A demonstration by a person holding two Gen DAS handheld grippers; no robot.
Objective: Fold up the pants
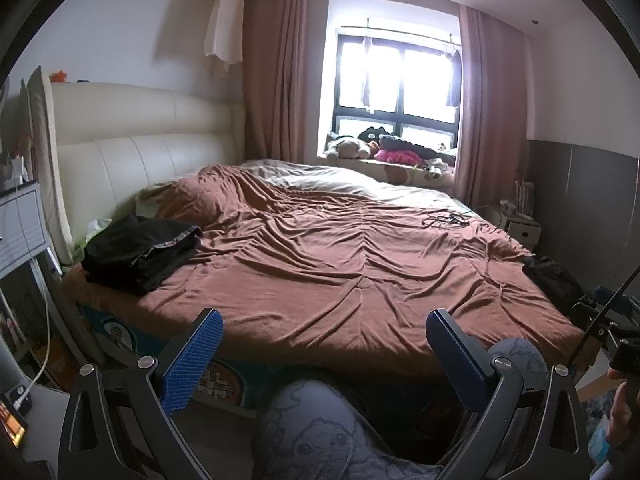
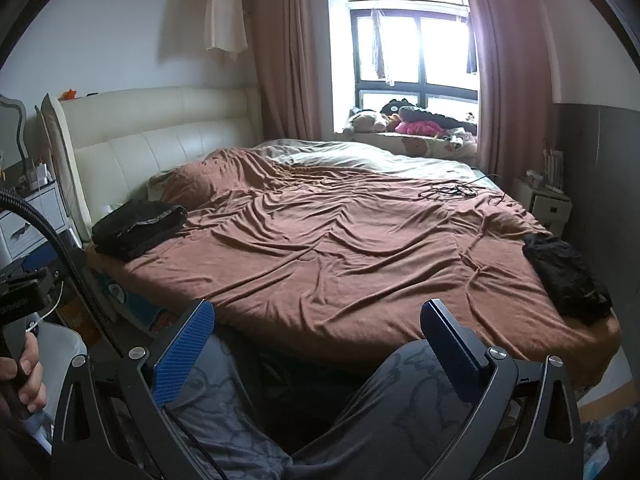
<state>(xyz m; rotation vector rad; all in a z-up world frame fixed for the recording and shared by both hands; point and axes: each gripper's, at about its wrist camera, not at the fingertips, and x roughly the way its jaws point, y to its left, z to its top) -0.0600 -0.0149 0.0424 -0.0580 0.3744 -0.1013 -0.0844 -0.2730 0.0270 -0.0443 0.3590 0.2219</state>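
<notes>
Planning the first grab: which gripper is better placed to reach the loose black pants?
Probably the right gripper: the unfolded black pants lie at the bed's right edge. Both jaws stand open and empty.

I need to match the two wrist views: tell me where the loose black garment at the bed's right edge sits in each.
Left wrist: the loose black garment lies at the far right, on the brown bedspread's edge, partly cut off by the other gripper.
Right wrist: the garment lies in full view at right of centre, near the bed's corner.
Shared landmark: the window.
</notes>
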